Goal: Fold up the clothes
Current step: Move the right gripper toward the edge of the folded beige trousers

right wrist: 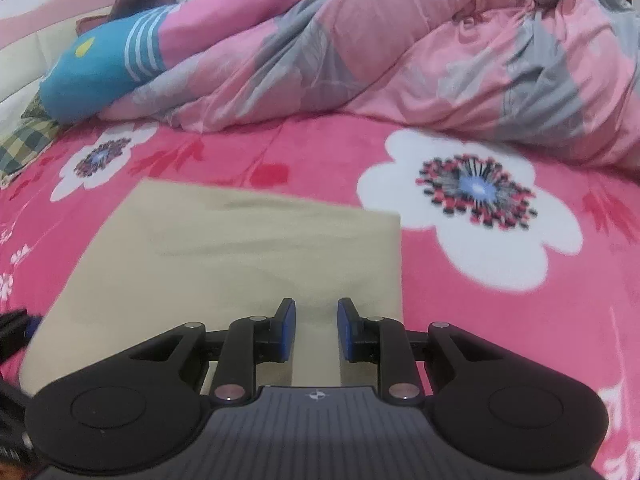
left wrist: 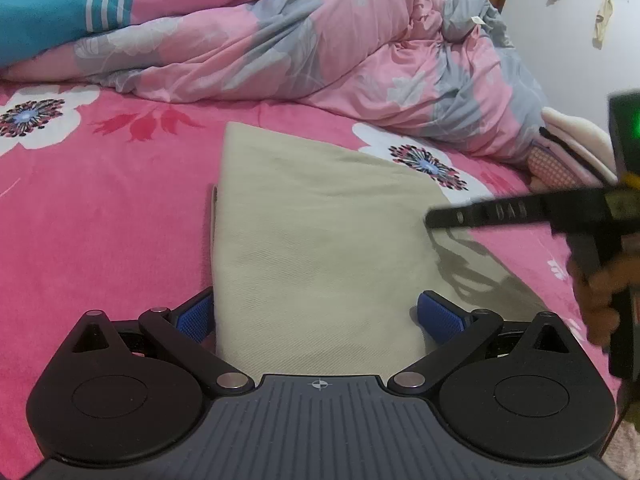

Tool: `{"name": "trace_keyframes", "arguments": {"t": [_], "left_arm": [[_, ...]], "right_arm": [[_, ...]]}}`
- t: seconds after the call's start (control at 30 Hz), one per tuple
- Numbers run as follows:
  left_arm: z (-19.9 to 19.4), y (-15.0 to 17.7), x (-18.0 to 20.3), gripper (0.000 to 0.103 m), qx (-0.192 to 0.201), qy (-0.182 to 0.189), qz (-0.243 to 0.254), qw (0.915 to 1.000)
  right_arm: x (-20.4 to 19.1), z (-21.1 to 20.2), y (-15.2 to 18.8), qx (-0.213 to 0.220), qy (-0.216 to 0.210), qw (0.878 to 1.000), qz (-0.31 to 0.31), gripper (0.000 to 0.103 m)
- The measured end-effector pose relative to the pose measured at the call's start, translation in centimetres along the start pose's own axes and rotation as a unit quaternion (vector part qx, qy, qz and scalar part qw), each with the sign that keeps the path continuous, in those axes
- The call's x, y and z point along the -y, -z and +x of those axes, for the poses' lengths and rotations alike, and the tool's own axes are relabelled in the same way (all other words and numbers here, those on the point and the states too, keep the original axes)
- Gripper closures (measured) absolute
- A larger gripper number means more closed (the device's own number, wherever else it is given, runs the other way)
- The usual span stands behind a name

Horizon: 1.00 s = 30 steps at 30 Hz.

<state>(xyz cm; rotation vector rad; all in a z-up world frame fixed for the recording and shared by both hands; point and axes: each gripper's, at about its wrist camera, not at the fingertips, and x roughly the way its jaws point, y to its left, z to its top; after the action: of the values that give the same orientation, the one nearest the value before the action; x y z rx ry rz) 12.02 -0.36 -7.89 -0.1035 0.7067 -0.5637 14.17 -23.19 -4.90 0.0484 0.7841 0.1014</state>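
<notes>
A beige folded garment [left wrist: 320, 248] lies flat on the pink floral bed sheet [left wrist: 100, 220]. My left gripper [left wrist: 316, 318] is open wide over the garment's near edge, with one blue pad on each side of it. The right gripper [left wrist: 444, 218] shows in the left wrist view as a black finger over the garment's right edge. In the right wrist view the garment [right wrist: 224, 248] lies in front of me. My right gripper [right wrist: 317, 330] is partly open with a narrow gap, above the garment's near right part and holding nothing.
A rumpled pink and grey duvet [left wrist: 320, 52] lies across the back of the bed. A blue striped pillow [left wrist: 52, 12] sits at the back left. Folded pale items [left wrist: 576, 148] lie at the right bed edge. A white wall [left wrist: 580, 40] stands behind.
</notes>
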Motion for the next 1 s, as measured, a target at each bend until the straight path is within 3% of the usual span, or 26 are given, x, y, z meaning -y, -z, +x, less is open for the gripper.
{"name": "trace_keyframes", "arguments": {"t": [0.4, 0.87, 1.0], "left_arm": [[0.0, -0.1, -0.2, 0.0, -0.004, 0.004, -0.002, 1.0], [0.1, -0.2, -0.5, 0.0, -0.005, 0.009, -0.002, 0.9999], [0.0, -0.5, -0.9, 0.0, -0.004, 0.022, -0.009, 0.9997]], "right_arm": [[1.0, 5.2, -3.9, -0.023, 0.01, 0.999, 0.046, 0.078], [0.9, 8.0, -3.6, -0.01, 0.024, 0.998, 0.049, 0.079], [1.8, 7.8, -3.8, -0.008, 0.008, 0.997, 0.072, 0.078]]}}
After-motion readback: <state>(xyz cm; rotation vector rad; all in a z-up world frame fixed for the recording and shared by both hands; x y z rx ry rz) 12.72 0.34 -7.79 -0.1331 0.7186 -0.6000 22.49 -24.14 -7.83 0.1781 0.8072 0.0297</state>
